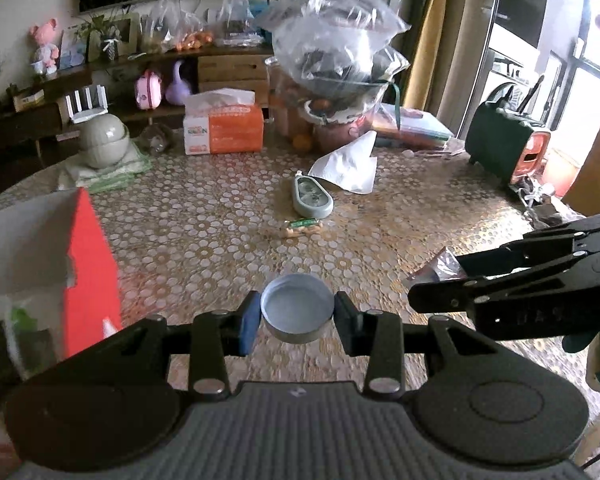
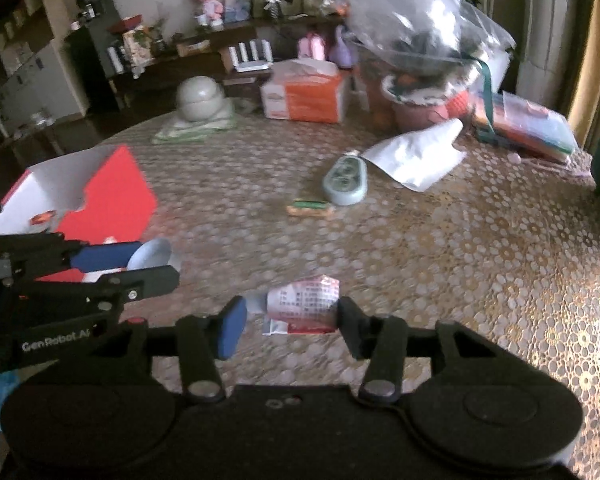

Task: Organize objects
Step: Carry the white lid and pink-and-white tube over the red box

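So the left gripper [image 1: 297, 317] has its jaws closed partway on a small round metal lid [image 1: 297, 307], one pad on each side of the rim, and the lid sits tilted with its open hollow side facing up and toward the camera – being round, it has no real long axis. It's held up off the counter [image 1: 400, 216], right between the jaws. The right gripper [image 2: 290, 318] has a crumpled red-and-white packet [image 2: 302, 309] between its jaws, which are a bit wider apart; the right jaw is against the packet's edge, but on the blue-padded left side there looks to be a small gap, so I can't say for sure it's pinched from both sides. The packet's long axis runs roughly across from jaw to jaw, printed face up. Out ahead of both jaws, well apart from them, a pale green oval case [image 1: 312, 199] lies on the counter with its long axis pointing away and slightly left – and just in front of it a small snack pack [image 1: 302, 227] lies crosswise. Off to the left of the left jaws stands an open red box [image 1: 90, 264].
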Demonstrator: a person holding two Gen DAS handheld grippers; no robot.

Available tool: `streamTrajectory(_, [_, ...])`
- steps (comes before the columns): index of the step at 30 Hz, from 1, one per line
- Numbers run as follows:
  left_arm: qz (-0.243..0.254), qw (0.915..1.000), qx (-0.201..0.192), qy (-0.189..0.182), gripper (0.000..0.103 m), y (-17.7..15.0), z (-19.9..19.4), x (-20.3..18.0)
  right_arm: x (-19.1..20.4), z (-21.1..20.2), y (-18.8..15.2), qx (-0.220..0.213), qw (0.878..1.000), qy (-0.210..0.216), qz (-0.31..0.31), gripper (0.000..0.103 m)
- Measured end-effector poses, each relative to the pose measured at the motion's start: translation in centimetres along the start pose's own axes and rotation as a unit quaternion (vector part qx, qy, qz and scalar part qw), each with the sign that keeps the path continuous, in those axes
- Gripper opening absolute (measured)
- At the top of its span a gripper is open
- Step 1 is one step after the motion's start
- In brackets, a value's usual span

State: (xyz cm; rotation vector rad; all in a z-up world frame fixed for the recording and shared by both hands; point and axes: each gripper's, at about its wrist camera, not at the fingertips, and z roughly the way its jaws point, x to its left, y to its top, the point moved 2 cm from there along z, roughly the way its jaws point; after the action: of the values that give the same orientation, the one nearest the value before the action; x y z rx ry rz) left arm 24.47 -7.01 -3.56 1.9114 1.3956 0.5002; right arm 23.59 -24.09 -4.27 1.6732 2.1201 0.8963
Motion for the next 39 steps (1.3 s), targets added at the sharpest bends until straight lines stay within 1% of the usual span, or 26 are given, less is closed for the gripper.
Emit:
streamTrajectory(8, [-0.003, 0.9998, -0.019, 0.010, 0.038, -0.9, -6.2, 1.7, 5.6, -4.3, -0.2, -0.024, 0.999, 0.015, -0.041, 0.049])
streamTrajectory(11, [-0.010, 0.9996, -0.025, 0.010, 0.038, -1.2, -8.1, 2.7, 7.7, -5.0, -0.1, -0.028, 0.998, 0.020, -0.053, 0.049])
streamTrajectory(18, [-0.012, 0.9987, -0.041, 0.028, 0.038, -1.9, -12.1, 5.8, 13.1, -5.8, 0.2, -0.037, 0.995, 0.036, -0.089, 0.049])
streamTrajectory(23, [-0.018, 0.9976, -0.051, 0.044, 0.038, -2.2, -14.7, 8.8, 16.7, -5.8, 0.8, -0.042, 0.992, 0.047, -0.108, 0.049])
streamTrajectory(29, [-0.024, 0.9960, -0.056, 0.065, 0.038, -2.9, -16.7, 12.1, 20.6, -5.1, 1.6, -0.044, 0.989, 0.062, -0.131, 0.049])
streamTrajectory(35, [-0.033, 0.9942, -0.056, 0.085, 0.038, -3.5, -17.8, 15.1, 24.2, -3.9, 2.3, -0.043, 0.985, 0.075, -0.149, 0.049])
streamTrajectory(39, [-0.035, 0.9930, -0.053, 0.100, 0.038, -3.8, -17.7, 16.8, 26.2, -2.7, 2.7, -0.041, 0.983, 0.080, -0.157, 0.049])
